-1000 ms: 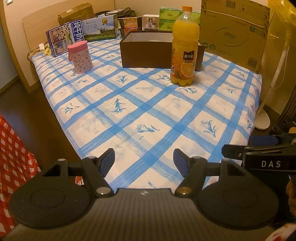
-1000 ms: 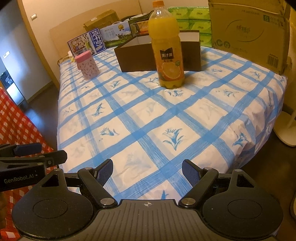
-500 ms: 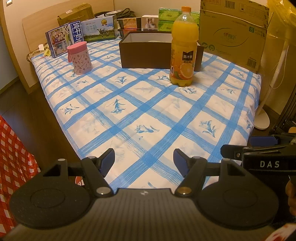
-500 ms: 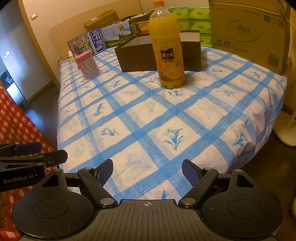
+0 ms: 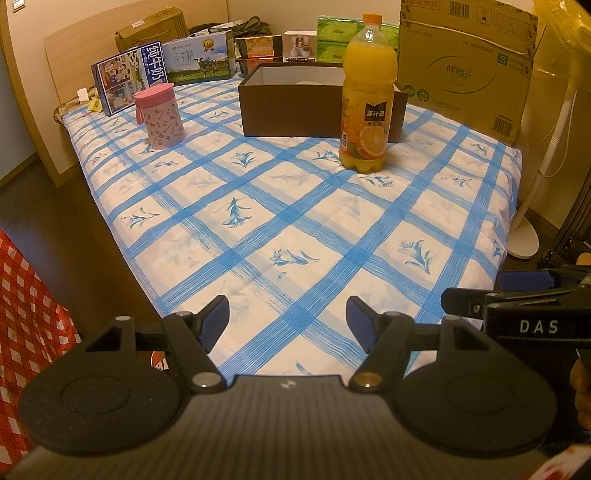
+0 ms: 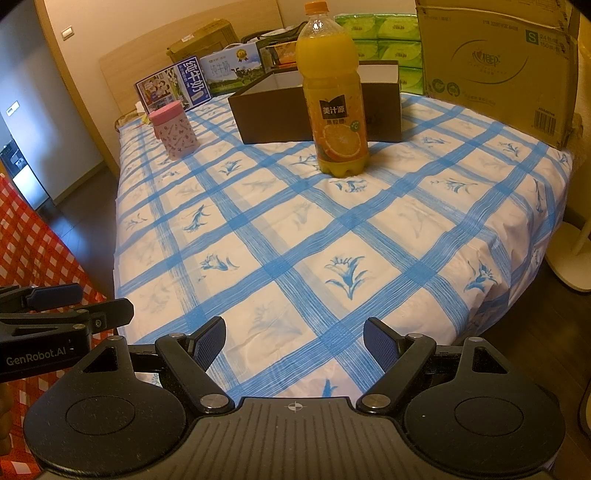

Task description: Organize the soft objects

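A bed with a blue-checked sheet (image 5: pixel 295 221) fills both views. On it stand an orange juice bottle (image 5: pixel 365 99), a pink flask (image 5: pixel 159 115) and an open dark brown box (image 5: pixel 295 107); they also show in the right wrist view as the bottle (image 6: pixel 338 99), the flask (image 6: pixel 173 127) and the box (image 6: pixel 273 114). My left gripper (image 5: pixel 288 321) is open and empty over the bed's near edge. My right gripper (image 6: pixel 294 341) is open and empty beside it. I see no soft object apart from the sheet.
A large cardboard carton (image 5: pixel 465 62) stands at the back right. Milk cartons (image 5: pixel 199 61) and green tissue packs (image 6: pixel 384 33) line the far end. A red checked cloth (image 5: pixel 26 314) is at the left. A white fan base (image 5: pixel 524 240) stands on the floor at the right.
The left wrist view has shifted slightly, with the far objects a little higher in frame. Both grippers stay open and empty.
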